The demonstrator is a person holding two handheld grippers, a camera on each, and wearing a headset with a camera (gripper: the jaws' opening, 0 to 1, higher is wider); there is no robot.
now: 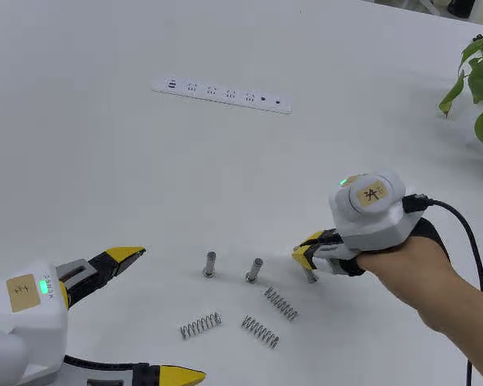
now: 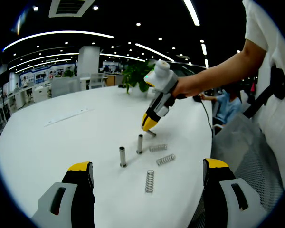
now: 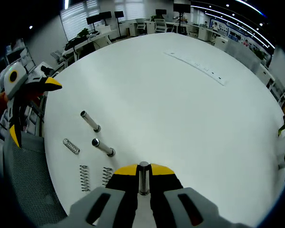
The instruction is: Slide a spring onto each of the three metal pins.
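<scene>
Two metal pins (image 1: 210,264) (image 1: 255,270) stand upright on the white table. My right gripper (image 1: 307,257) is shut on the third pin (image 1: 311,275), which is tilted with its lower end at the table surface. The right gripper view shows this held pin (image 3: 143,178) between the yellow tips. Three springs (image 1: 200,325) (image 1: 260,330) (image 1: 281,303) lie loose in front of the pins. My left gripper (image 1: 171,314) is wide open at the near left, holding nothing. From the left gripper view, the pins (image 2: 122,156) and springs (image 2: 150,181) lie beyond its open jaws.
A white power strip (image 1: 221,94) lies farther back on the table (image 1: 105,161). A potted plant (image 1: 479,84) is at the right edge. A black cable (image 1: 459,233) trails from the right gripper over the person's forearm.
</scene>
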